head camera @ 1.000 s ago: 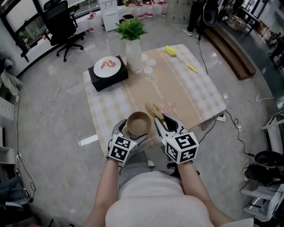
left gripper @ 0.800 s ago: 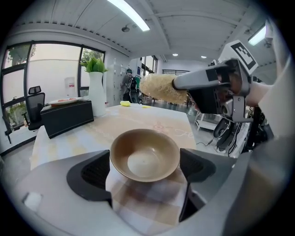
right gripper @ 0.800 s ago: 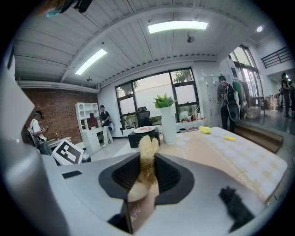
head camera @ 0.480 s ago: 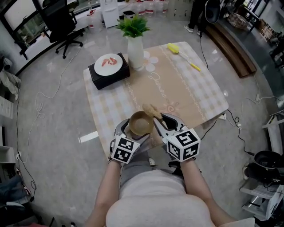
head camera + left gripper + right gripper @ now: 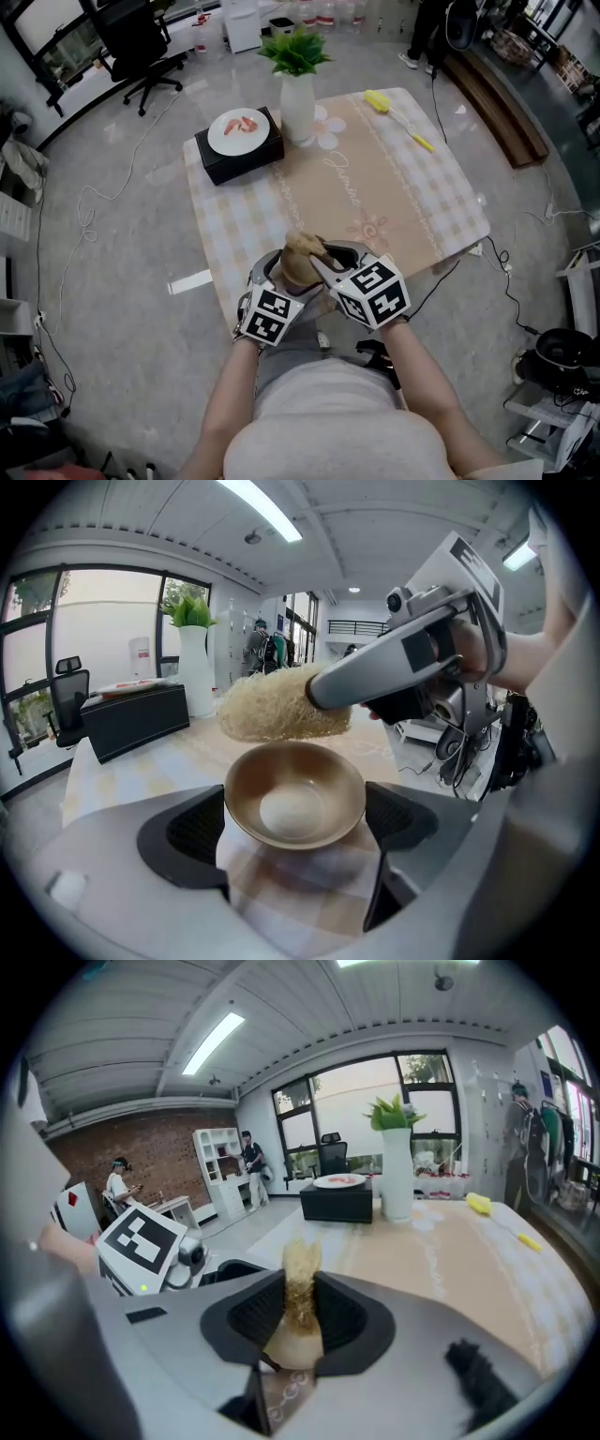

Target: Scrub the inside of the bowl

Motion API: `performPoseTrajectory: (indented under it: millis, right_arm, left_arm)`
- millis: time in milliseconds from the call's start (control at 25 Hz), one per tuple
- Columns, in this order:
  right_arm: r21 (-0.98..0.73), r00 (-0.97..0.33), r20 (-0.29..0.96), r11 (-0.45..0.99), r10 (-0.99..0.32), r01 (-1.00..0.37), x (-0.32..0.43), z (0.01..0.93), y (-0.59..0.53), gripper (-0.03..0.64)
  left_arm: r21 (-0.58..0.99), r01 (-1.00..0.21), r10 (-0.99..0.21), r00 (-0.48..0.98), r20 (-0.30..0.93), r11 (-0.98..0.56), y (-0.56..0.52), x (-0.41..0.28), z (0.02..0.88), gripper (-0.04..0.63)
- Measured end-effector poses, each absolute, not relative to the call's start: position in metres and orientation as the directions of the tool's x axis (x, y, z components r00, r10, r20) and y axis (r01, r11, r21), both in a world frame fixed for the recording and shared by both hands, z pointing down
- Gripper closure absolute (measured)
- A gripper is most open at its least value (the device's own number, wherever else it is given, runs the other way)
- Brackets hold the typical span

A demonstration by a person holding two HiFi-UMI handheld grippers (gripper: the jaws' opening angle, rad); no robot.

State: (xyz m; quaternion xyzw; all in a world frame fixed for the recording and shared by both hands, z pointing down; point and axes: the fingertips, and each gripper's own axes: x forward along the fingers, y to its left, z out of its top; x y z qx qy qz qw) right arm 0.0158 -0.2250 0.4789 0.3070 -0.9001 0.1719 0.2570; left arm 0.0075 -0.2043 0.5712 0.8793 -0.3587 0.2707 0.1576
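The left gripper [image 5: 295, 827] clamps a tan bowl [image 5: 295, 794] by its sides. The bowl's mouth is tipped up toward that gripper's camera, its inside glossy with a pale round bottom. Just above the bowl's far rim a straw-coloured fibrous scrubber [image 5: 281, 705] lies crosswise, pinched at one end by the right gripper [image 5: 298, 1321]. Farther off, a black box [image 5: 141, 719] and a white vase [image 5: 195, 672] stand on the checked tablecloth [image 5: 117, 761].

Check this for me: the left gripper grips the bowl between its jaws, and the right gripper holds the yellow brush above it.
Not the yellow brush. The right gripper is shut on a tan fibrous scrubber, as the right gripper view shows; the yellow brush lies on the far side of the table. The rest stands: the left gripper grips the bowl, with the scrubber above it.
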Motion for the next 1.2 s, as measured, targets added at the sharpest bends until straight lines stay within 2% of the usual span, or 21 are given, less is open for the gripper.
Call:
performPoseTrajectory:
  millis: [520,1200]
  right_arm:
    - [-0.16,-0.685,0.665,0.839,-0.297,-0.519,-0.004,0.508,-0.236,0.523]
    - [-0.143,-0.645,0.685,0.805,-0.34,-0.576,0.028,0.509,-0.259,0.523]
  left_arm:
    - [0.086,-0.711,-0.534,0.595,0.601,-0.698,-0.205,0.008,0.568,0.115]
    - [0.084,-0.71,-0.529,0.593,0.607,-0.699,-0.205,0.007,0.568,0.115]
